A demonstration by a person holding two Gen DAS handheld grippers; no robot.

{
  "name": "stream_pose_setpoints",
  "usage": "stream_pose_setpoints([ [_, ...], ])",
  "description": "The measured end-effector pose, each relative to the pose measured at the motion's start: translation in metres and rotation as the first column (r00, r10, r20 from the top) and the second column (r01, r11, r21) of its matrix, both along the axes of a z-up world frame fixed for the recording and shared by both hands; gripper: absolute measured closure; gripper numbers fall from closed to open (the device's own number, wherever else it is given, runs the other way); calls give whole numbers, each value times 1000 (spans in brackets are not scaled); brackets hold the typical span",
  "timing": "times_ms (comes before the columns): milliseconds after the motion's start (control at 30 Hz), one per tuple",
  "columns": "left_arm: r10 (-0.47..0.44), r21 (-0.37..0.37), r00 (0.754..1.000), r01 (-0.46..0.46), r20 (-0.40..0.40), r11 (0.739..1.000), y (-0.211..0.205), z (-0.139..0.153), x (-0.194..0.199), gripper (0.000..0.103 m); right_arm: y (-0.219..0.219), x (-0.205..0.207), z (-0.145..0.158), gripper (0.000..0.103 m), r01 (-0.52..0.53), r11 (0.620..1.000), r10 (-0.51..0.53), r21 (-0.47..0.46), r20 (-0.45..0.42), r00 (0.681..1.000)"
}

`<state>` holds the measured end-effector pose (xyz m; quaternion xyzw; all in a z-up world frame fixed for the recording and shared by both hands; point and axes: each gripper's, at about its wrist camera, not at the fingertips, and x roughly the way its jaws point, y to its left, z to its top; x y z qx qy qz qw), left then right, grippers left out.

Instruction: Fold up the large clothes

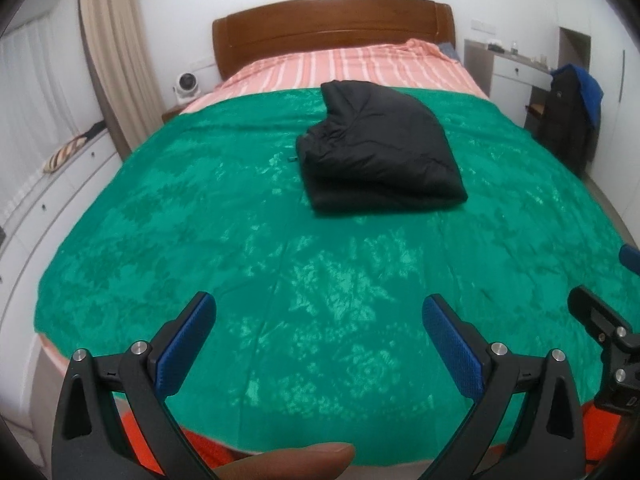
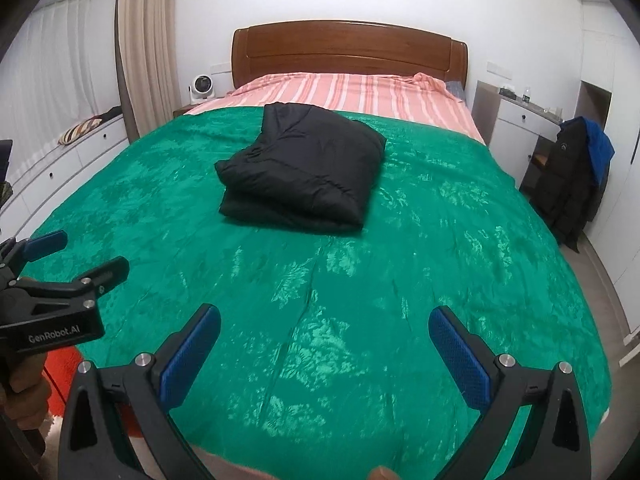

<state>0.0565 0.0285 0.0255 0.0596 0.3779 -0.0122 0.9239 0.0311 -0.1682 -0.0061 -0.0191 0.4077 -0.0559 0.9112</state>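
Note:
A black padded jacket (image 1: 380, 152) lies folded into a compact bundle on the green bedspread (image 1: 240, 240), in the middle of the bed. It also shows in the right wrist view (image 2: 300, 172) on the green bedspread (image 2: 400, 300). My left gripper (image 1: 318, 308) is open and empty, held over the foot of the bed, well short of the jacket. My right gripper (image 2: 324, 320) is open and empty too, over the foot of the bed. The left gripper also shows at the left edge of the right wrist view (image 2: 76, 256).
A striped pink sheet (image 1: 340, 64) and a wooden headboard (image 1: 332, 24) are at the far end. A chair with dark and blue coats (image 2: 576, 172) stands at the right beside a white desk (image 2: 520, 120). White drawers (image 1: 60, 192) run along the left wall.

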Motion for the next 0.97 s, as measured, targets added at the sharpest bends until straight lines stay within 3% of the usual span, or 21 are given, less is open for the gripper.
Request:
stream_pose_setpoints([
  [600, -16, 40, 1000, 16, -1, 999, -14, -2, -5, 0, -2, -9, -3, 0, 69, 998, -69, -15, -18, 997],
  [967, -17, 10, 1000, 17, 13, 1000, -12, -1, -8, 1, -2, -10, -6, 0, 77, 997, -78, -15, -23, 997],
])
